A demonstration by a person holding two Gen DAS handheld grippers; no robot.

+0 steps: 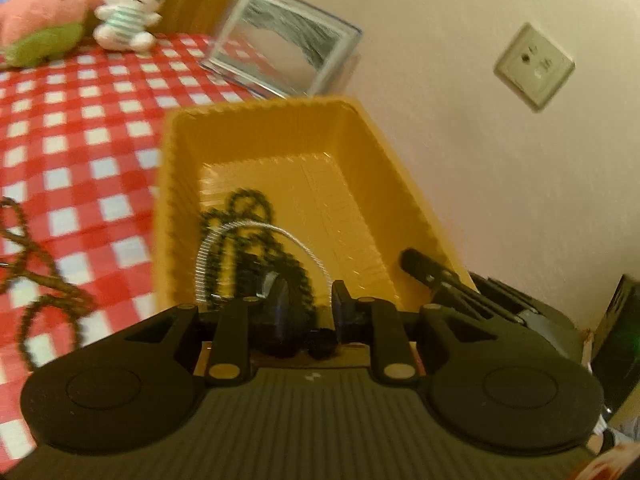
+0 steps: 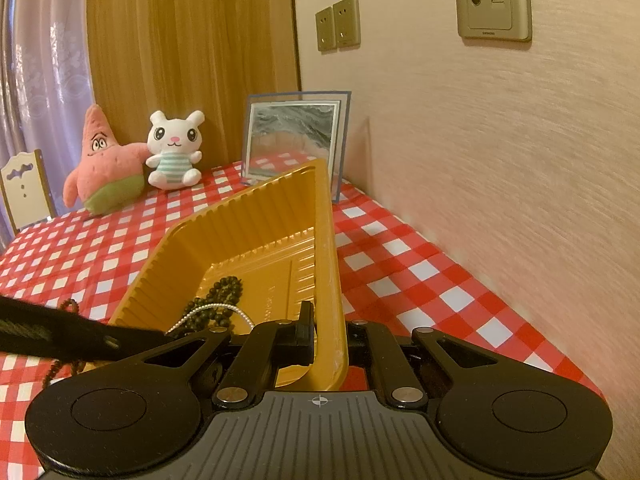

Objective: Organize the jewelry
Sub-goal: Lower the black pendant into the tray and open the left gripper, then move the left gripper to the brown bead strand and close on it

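Note:
A yellow ribbed plastic tray point(image 1: 276, 128) point(image 2: 248, 216) sits on the red-checked tablecloth by the wall. In it lie a dark bead necklace point(image 1: 250, 208) point(image 2: 224, 292) and a thin silver chain point(image 1: 256, 228) point(image 2: 208, 312). My right gripper point(image 2: 328, 336) is shut on the tray's right rim and tilts it. My left gripper point(image 1: 310, 304) hangs over the tray's near end with its jaws apart; dark beads lie between and below them. Another brown bead strand point(image 1: 44, 280) point(image 2: 70, 306) lies on the cloth left of the tray.
A framed picture point(image 2: 294, 140) point(image 1: 280, 44) leans at the back by the wall. A white bunny plush point(image 2: 174, 150) point(image 1: 130, 4) and a pink star plush point(image 2: 104, 164) point(image 1: 36, 12) sit at the back left. The wall runs along the right side.

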